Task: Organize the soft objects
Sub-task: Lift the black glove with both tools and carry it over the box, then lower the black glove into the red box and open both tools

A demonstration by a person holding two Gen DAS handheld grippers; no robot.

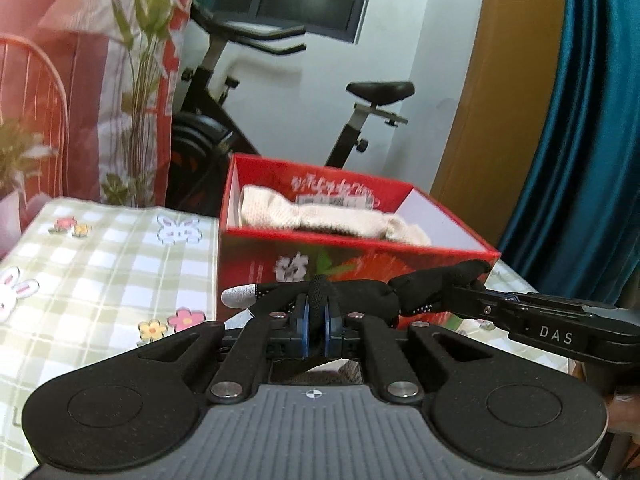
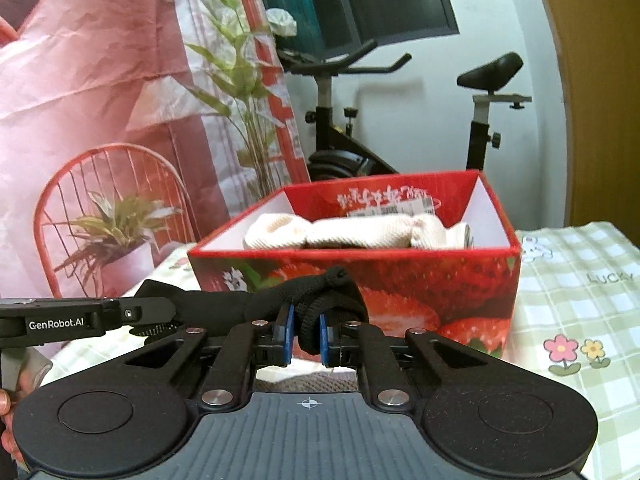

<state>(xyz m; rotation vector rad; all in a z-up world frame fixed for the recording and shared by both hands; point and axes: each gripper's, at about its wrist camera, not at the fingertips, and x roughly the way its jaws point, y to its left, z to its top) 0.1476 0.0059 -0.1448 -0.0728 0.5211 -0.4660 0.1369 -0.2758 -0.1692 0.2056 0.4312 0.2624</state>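
We find the left tongs (image 1: 316, 322) pinching a black glove (image 1: 360, 300) at its middle, and the right tongs (image 2: 307, 330) pinching the same glove (image 2: 320, 300) at another fold. The glove hangs between them, clear of the checked tabletop (image 1: 100, 264), just in front of the red box (image 1: 344, 256). In the box lies a cream knit item (image 1: 320, 216). Beyond stands an exercise bike (image 1: 360, 120) against the wall.
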